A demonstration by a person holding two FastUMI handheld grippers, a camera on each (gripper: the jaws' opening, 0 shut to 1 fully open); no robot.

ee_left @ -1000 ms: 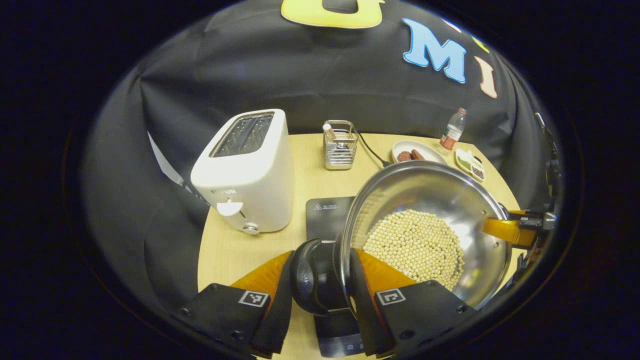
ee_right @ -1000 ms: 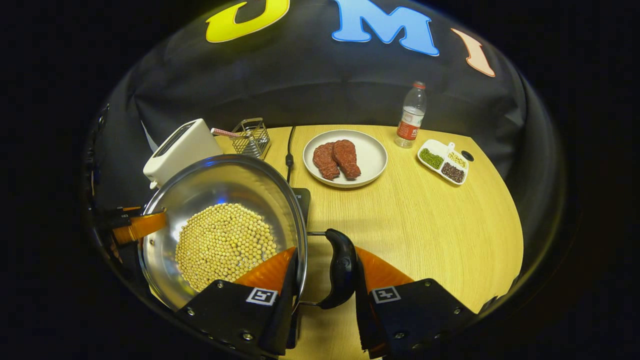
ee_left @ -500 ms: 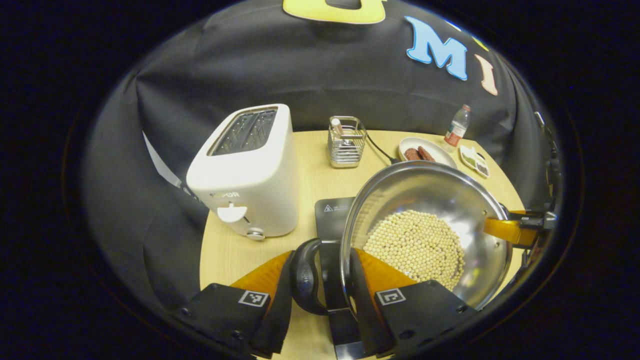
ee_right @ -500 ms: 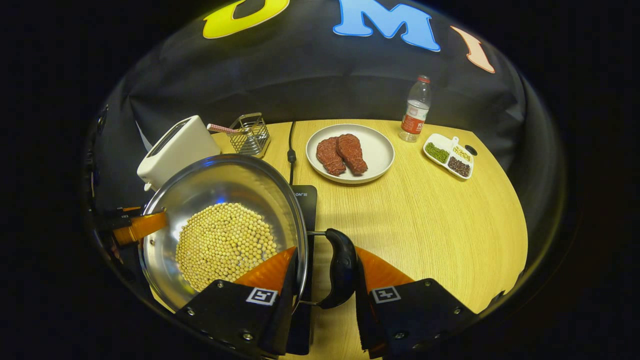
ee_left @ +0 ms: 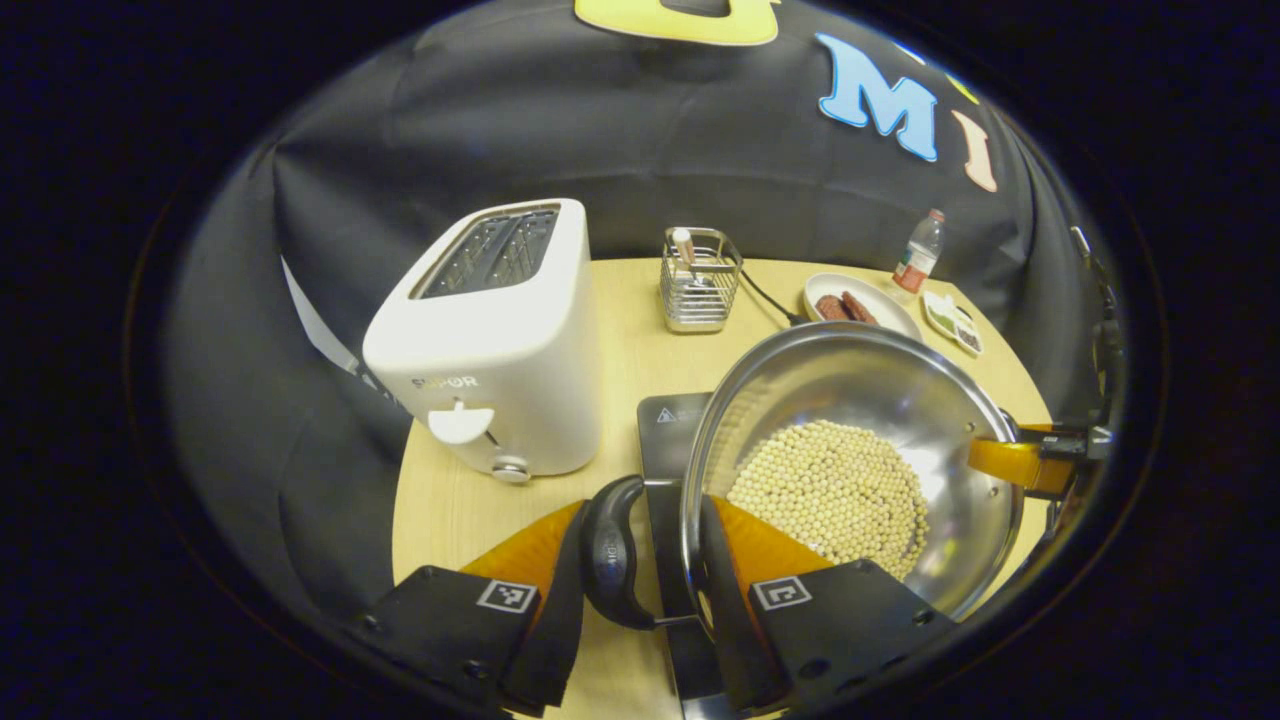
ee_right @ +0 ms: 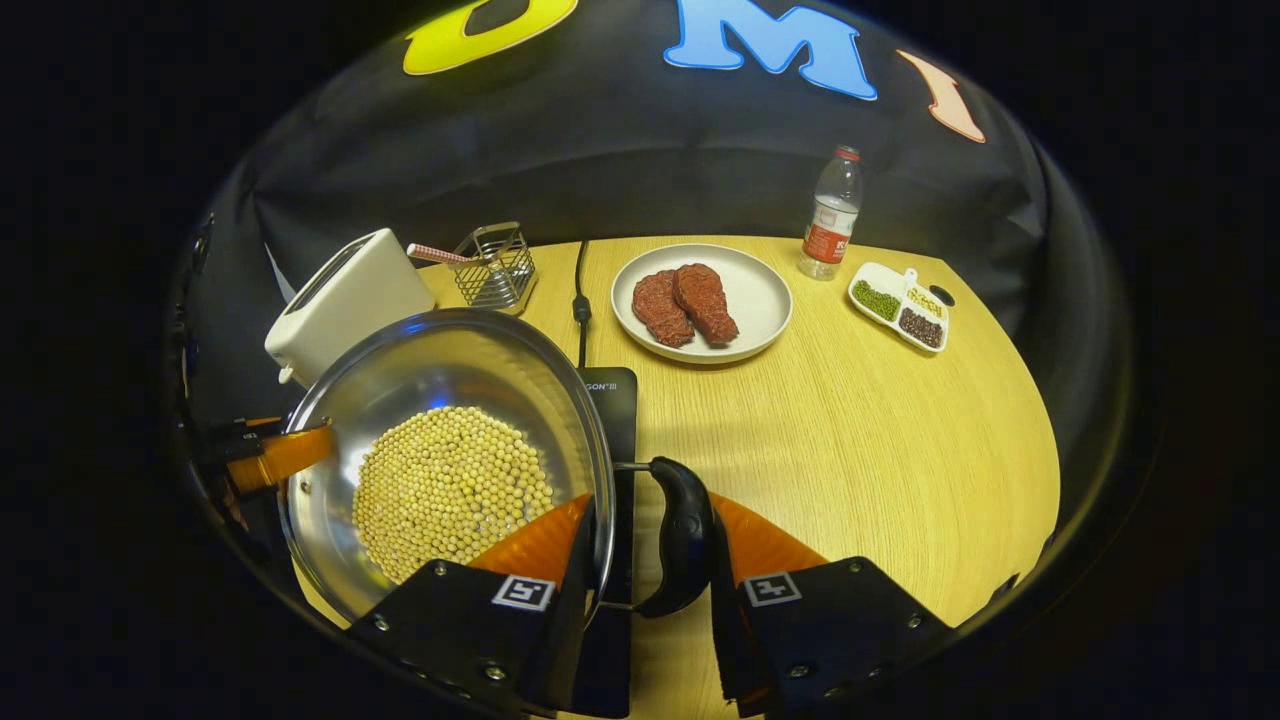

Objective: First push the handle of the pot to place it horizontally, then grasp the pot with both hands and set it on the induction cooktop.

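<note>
A steel pot (ee_left: 860, 400) holding pale round beans (ee_left: 828, 492) hangs between both grippers, over the black induction cooktop (ee_left: 668, 422). My left gripper (ee_left: 640, 520) is shut on the pot's black left handle (ee_left: 608, 552), one finger inside the rim. My right gripper (ee_right: 650, 515) is shut on the black right handle (ee_right: 686, 535). The pot (ee_right: 440, 400) and the cooktop (ee_right: 612, 392) also appear in the right gripper view. Each view catches the other gripper across the pot: the right gripper (ee_left: 1012, 462) and the left gripper (ee_right: 272, 455). Whether the pot's base touches the cooktop is hidden.
A white toaster (ee_left: 492, 340) stands close on the left of the cooktop. Behind are a wire basket (ee_left: 700, 280), a power cord (ee_right: 581, 300), a plate of meat (ee_right: 702, 302), a water bottle (ee_right: 830, 215) and a divided dish (ee_right: 898, 318). The wooden table (ee_right: 860, 450) spreads to the right.
Both grippers have carried the pot along together, still shut on its handles. The toaster looms nearer in the left gripper view and the cooktop lies farther under the pot.
</note>
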